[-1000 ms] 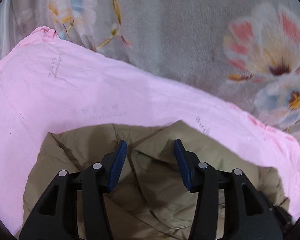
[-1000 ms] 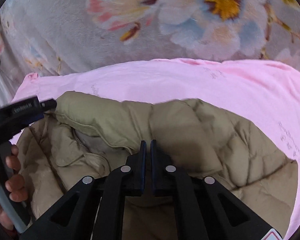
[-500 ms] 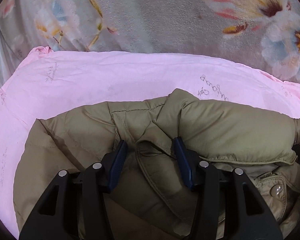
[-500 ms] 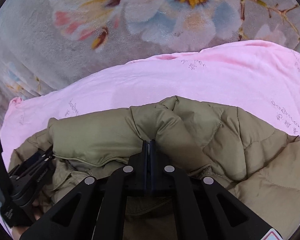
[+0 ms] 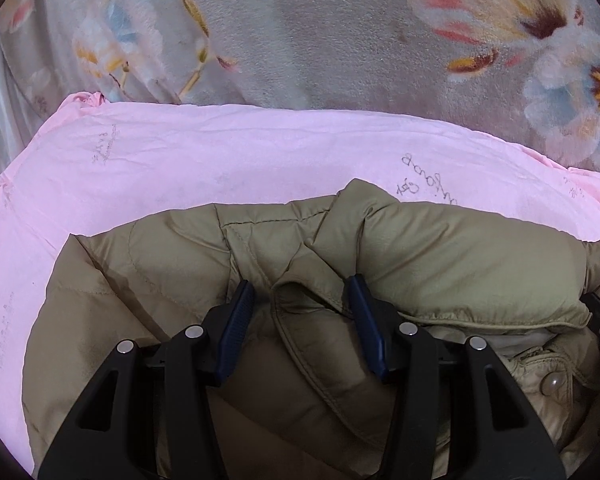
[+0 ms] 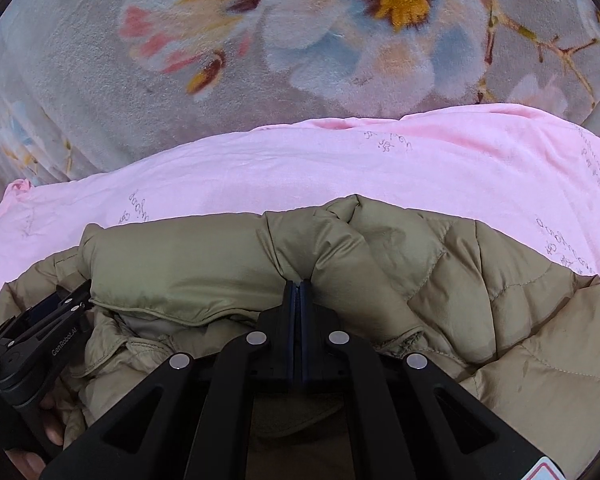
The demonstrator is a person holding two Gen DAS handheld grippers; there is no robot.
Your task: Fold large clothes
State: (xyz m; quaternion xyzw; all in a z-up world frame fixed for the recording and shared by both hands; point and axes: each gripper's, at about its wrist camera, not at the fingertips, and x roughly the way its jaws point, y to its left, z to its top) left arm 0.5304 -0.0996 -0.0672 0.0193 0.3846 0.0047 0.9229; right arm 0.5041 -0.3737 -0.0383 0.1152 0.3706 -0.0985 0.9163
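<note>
Item: jacket (image 5: pixel 460 264) folded crosswise before me; left gripper (image 5: pixel 300 300) apart astride a fold, right gripper (image 6: pixel 299 292) pinched together on a sleeve.

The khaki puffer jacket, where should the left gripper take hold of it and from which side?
Grip the raised fabric ridge of the khaki puffer jacket lying between the open left gripper fingers, coming down from above: that fold stands proud and thin, while the puffy folded sleeve beside it looks too bulky.
</note>
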